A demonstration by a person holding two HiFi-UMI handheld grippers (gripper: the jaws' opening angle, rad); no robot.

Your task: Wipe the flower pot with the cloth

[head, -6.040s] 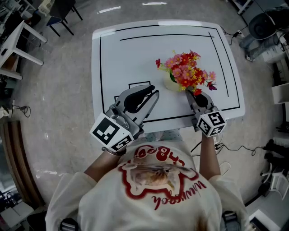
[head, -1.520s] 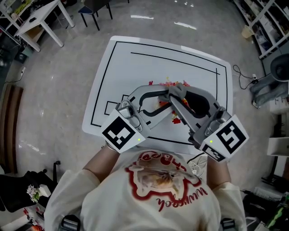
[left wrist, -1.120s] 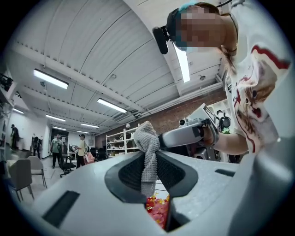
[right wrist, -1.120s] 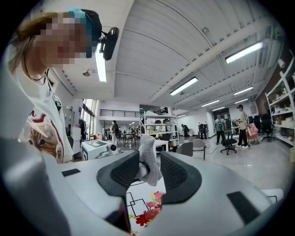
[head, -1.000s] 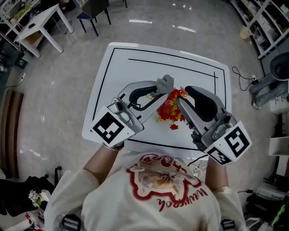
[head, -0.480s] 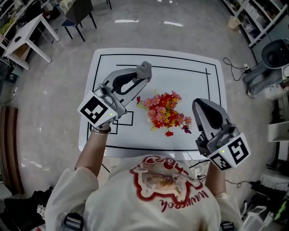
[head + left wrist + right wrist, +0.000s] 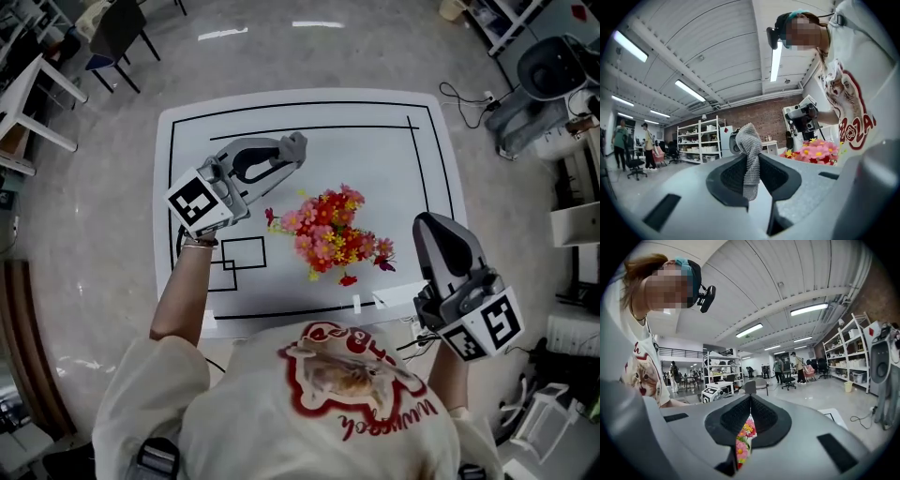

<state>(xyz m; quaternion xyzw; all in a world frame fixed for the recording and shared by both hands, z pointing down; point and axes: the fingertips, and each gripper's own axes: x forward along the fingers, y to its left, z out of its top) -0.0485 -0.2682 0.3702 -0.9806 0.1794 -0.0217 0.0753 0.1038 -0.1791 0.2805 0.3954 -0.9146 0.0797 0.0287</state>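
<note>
A bunch of pink, red and yellow flowers [image 7: 328, 232] stands in the middle of the white table [image 7: 375, 159]; the blooms hide the pot from above. My left gripper [image 7: 292, 155] hovers left of the flowers, shut on a small grey cloth [image 7: 295, 145]. In the left gripper view the cloth [image 7: 751, 145] sticks up from the pinched jaws, with the flowers [image 7: 815, 150] off to the right. My right gripper [image 7: 433, 223] is right of the flowers near the table's front corner, shut and holding nothing. In the right gripper view the flowers [image 7: 744, 437] show behind the jaws.
Black lines and a small drawn rectangle [image 7: 239, 258] mark the tabletop. A desk and chairs [image 7: 112, 37] stand at the far left, and machines with cables [image 7: 553, 66] at the right. Shelving [image 7: 698, 140] and people [image 7: 794, 369] are in the background.
The two grippers, close together over the flowers, have drawn apart. The left went left with the cloth; the right went right toward the front edge. The flowers now stand uncovered between them.
</note>
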